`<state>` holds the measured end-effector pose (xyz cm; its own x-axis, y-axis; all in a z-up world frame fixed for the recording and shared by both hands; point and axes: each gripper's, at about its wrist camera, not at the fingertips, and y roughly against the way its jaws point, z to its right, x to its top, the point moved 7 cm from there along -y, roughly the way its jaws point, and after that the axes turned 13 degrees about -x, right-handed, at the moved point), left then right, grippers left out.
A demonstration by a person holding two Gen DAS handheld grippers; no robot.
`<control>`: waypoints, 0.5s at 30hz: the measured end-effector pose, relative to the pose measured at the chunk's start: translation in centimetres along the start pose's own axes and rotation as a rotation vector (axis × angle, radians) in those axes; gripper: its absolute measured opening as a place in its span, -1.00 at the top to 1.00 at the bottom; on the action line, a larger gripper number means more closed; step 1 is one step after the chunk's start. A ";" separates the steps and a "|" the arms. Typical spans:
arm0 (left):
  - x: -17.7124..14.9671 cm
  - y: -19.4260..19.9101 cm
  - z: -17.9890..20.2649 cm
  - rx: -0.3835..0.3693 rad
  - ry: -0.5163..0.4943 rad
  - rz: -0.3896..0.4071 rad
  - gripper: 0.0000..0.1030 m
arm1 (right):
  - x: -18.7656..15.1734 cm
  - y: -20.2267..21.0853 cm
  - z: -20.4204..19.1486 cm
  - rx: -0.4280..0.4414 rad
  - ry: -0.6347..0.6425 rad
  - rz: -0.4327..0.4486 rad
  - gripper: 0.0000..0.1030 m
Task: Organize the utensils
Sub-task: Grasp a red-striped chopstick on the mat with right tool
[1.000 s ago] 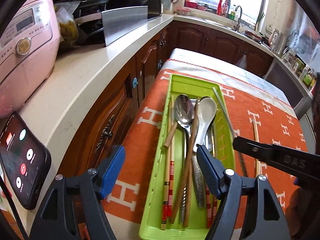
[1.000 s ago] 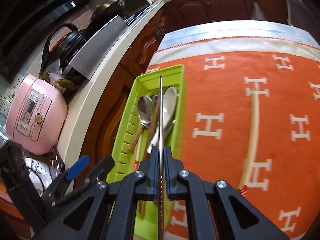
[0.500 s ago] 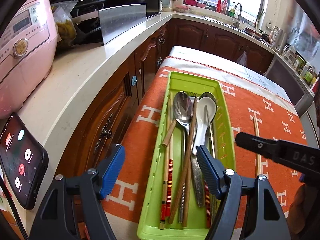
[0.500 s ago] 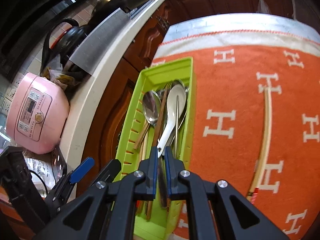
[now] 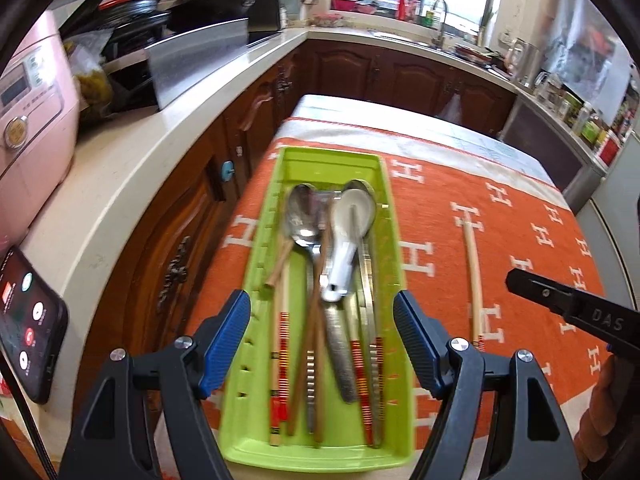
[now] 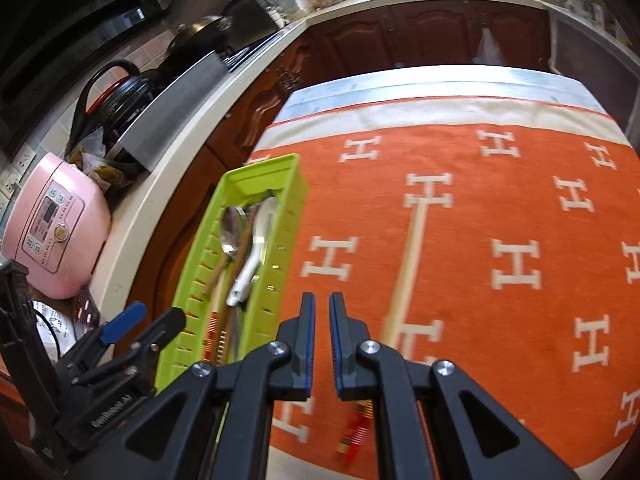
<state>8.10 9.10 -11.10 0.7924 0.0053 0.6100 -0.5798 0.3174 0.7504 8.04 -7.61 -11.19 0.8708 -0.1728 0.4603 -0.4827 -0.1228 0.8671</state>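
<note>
Left wrist camera looks down close over the green tray (image 5: 394, 280); right wrist camera views it obliquely from the tray's right (image 6: 294, 216), both sharing it.

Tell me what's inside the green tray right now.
Inside the green tray: a metal spoon, a white ceramic spoon, wooden and red-banded chopsticks and metal chopsticks. Anything lying beneath that overlapping pile is covered.

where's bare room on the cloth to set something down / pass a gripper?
Free: orange cloth right of the loose chopstick, and the strip between that chopstick and the green tray. Crowded: inside the tray, stacked with spoons and chopsticks; the tray's left side hugs the cloth edge.
</note>
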 end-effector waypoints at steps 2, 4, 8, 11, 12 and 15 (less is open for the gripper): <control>-0.2 -0.1 1.2 -0.018 -0.019 -0.003 -0.41 | -0.3 -0.1 1.2 -0.011 -0.015 -0.003 0.87; -0.3 -0.3 2.3 -0.031 -0.039 -0.008 -0.43 | -0.5 -0.2 2.1 -0.026 -0.023 0.000 0.87; -0.8 -0.6 4.0 -0.050 -0.072 -0.020 -0.47 | -1.4 -1.2 3.3 -0.046 -0.030 -0.021 0.87; -1.0 -0.8 4.8 -0.051 -0.086 -0.031 -0.47 | -2.5 -2.7 3.9 -0.060 -0.031 -0.060 0.87; -1.1 -0.9 4.9 -0.051 -0.087 -0.034 -0.47 | -2.9 -3.2 4.0 -0.062 -0.031 -0.076 0.87; -1.2 -1.1 4.9 -0.048 -0.087 -0.039 -0.48 | -3.7 -4.2 3.9 -0.055 -0.034 -0.103 0.87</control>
<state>6.91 4.08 -11.40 0.7934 -0.0899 0.6021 -0.5373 0.3613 0.7621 6.52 -10.29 -17.26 0.9115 -0.1952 0.3620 -0.3838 -0.0877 0.9192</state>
